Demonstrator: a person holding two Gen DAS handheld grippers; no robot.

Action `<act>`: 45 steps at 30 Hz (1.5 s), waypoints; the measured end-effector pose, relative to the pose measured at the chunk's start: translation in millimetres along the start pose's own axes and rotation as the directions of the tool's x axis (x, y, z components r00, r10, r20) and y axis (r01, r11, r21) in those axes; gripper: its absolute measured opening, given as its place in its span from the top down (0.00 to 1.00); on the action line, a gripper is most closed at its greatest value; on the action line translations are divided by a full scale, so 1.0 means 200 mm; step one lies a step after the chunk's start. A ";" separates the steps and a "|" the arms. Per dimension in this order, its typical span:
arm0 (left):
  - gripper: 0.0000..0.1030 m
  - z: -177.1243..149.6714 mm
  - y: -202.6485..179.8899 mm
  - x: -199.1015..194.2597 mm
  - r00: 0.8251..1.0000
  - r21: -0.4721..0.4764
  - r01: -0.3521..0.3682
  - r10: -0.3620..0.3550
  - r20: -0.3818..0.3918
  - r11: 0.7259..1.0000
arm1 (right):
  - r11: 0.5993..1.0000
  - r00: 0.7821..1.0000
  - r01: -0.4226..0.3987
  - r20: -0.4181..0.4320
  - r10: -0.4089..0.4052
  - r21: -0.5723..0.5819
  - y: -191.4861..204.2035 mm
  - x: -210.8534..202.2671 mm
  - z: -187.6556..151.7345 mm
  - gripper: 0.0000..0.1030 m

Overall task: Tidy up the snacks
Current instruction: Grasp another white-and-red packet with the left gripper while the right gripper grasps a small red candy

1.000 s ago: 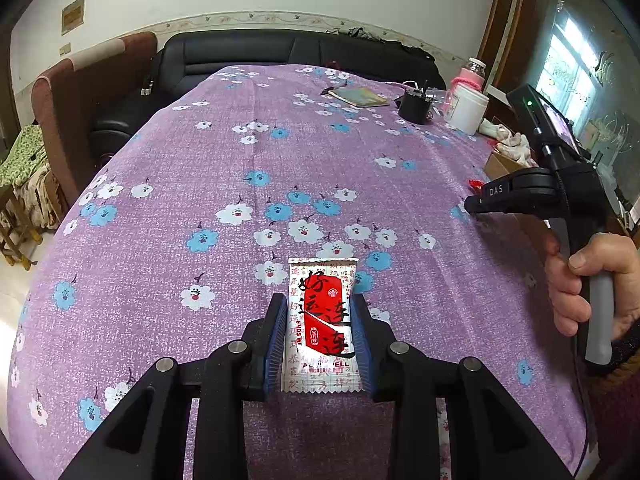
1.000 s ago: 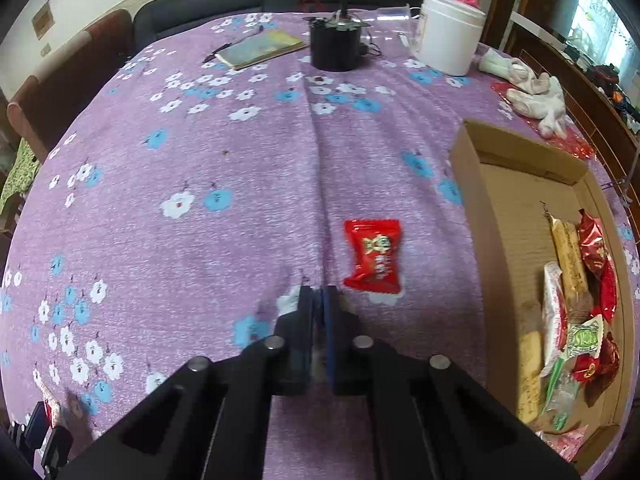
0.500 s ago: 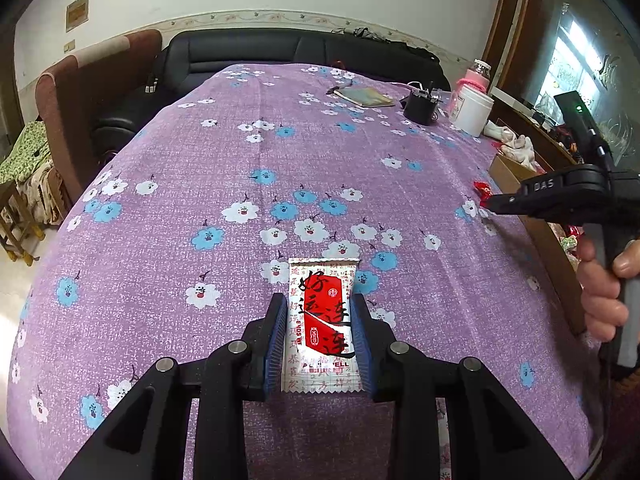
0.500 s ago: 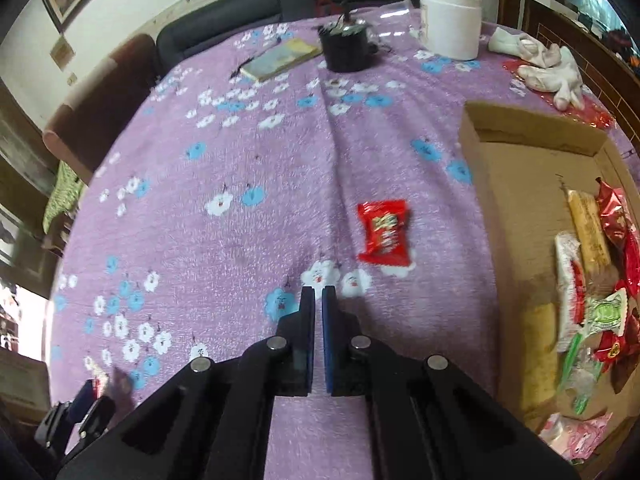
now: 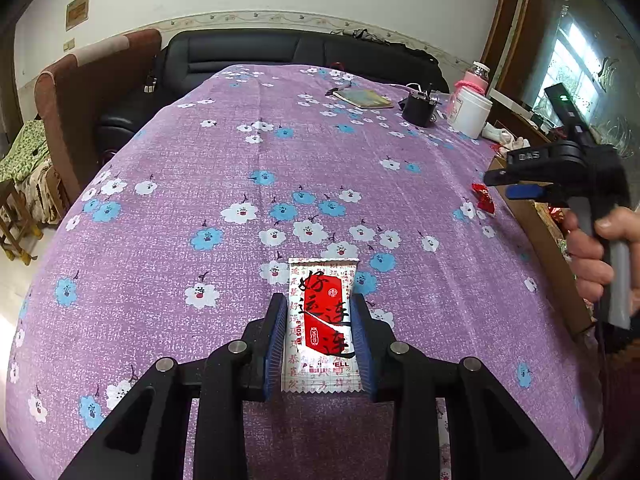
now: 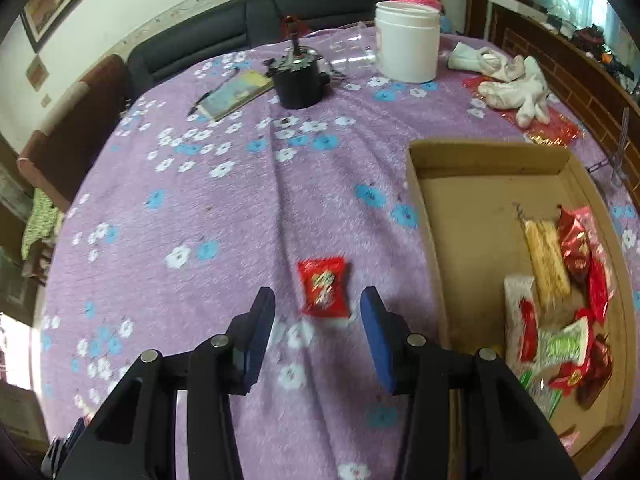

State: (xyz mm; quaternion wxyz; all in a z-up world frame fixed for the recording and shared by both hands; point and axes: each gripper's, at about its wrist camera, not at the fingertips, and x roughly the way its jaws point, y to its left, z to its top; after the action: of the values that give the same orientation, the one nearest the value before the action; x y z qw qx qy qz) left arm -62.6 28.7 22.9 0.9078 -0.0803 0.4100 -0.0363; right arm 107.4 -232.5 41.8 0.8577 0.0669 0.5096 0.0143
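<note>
The right gripper [image 6: 318, 312], clenched tight a second ago, is now spreading its jaws above the red candy packet [image 6: 324, 288], which shows between the blue pads but is not touched by them; that reads as lining up a pick for the cardboard box [image 6: 424, 216] lying at the packet's three o'clock, already part-filled with snacks. The left gripper [image 5: 320, 320] has not changed and grasps a white-and-red sachet [image 5: 322, 322] over the purple floral cloth [image 5: 280, 160]. The candy packet is small, glossy, crinkled and flat.
</note>
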 end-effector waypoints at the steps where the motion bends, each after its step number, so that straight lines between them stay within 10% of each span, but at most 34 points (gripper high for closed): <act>1: 0.68 0.00 0.00 0.00 1.000 0.000 -0.001 0.001 -0.001 1.000 | 1.000 1.000 0.007 -0.021 -0.007 -0.005 0.00 0.04 0.01 0.59; 8: 0.68 0.00 0.00 0.01 1.000 0.006 0.000 0.000 -0.006 1.000 | 1.000 0.999 0.011 -0.049 -0.011 -0.007 0.00 0.13 -0.02 0.83; 25: 0.68 0.14 -0.20 -0.05 0.997 -0.002 0.015 -0.015 0.071 1.000 | 0.947 0.955 -0.269 0.077 0.286 -0.174 0.05 -0.32 -0.27 0.83; 45: 0.68 0.32 -0.73 0.32 0.980 0.105 -0.123 0.104 0.169 0.987 | 0.948 0.930 -0.268 0.212 0.301 -0.171 -0.19 -0.29 -0.20 0.83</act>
State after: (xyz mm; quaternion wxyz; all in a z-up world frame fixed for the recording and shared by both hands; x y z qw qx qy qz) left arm 27.6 -116.2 42.9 0.9420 -0.0069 0.3355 -0.0013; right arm 43.6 -270.9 68.4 0.9032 0.0815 0.3871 0.1663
